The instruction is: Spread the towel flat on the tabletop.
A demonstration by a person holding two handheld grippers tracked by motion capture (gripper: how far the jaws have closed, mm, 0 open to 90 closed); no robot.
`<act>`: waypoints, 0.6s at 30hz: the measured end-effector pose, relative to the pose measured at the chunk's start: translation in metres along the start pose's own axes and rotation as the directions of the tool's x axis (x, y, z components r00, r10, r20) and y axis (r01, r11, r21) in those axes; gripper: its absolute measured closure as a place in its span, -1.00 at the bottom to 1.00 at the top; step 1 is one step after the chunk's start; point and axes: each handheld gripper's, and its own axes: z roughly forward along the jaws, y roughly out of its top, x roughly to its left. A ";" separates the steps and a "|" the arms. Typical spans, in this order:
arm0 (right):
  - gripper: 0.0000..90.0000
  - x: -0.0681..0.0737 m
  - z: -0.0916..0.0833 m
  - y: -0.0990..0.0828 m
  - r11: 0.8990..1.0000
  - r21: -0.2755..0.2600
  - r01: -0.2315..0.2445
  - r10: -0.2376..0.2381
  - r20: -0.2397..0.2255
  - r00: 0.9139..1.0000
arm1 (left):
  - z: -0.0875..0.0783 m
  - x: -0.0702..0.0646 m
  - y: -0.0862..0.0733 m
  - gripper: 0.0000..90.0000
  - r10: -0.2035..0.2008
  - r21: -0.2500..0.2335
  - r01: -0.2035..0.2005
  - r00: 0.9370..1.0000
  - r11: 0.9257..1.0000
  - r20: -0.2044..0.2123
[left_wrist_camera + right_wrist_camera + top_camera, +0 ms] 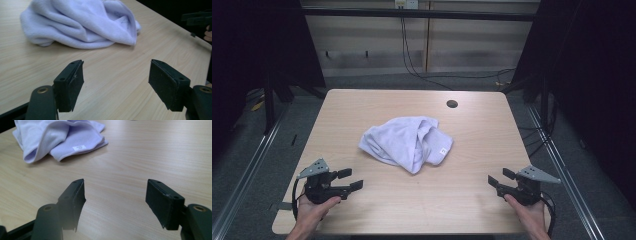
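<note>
Towel (406,142), pale lilac and crumpled into a loose heap, lies ahead of both my sets of jaws on the wooden table (472,200), roughly midway between them and well apart from each. Seen along my left gripper (116,85), it sits beyond the jaw tips and somewhat toward the left jaw, its folded hem nearest, with bare wood between it and the pads. Seen along my right gripper (115,203), the towel (60,140) lies farther out past the left jaw, its small white label (79,147) facing up on the near fold. I have both pairs of jaws spread wide with nothing between them, only tabletop showing in each gap. In the high view my left gripper (349,180) and right gripper (499,179) sit low near the table's near edge, each pointing inward toward the cloth. Beyond the towel, a small round hole (452,104) marks the table's far side.
</note>
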 end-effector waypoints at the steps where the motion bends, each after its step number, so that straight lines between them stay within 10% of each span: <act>1: -0.29 0.000 0.000 0.000 1.000 0.000 0.000 0.000 0.000 1.000 | 0.000 0.000 0.000 -0.32 0.000 0.000 0.000 1.000 1.000 0.000; 11: -0.32 0.013 -0.001 -0.003 0.998 0.043 0.052 -0.048 -0.086 0.995 | 0.039 0.022 0.025 -0.22 0.032 0.067 -0.030 0.999 0.997 -0.030; 18: -0.32 0.019 0.002 -0.004 0.996 0.078 0.043 -0.031 -0.154 0.988 | 0.076 0.036 0.060 0.31 0.076 0.045 -0.074 0.997 0.996 -0.023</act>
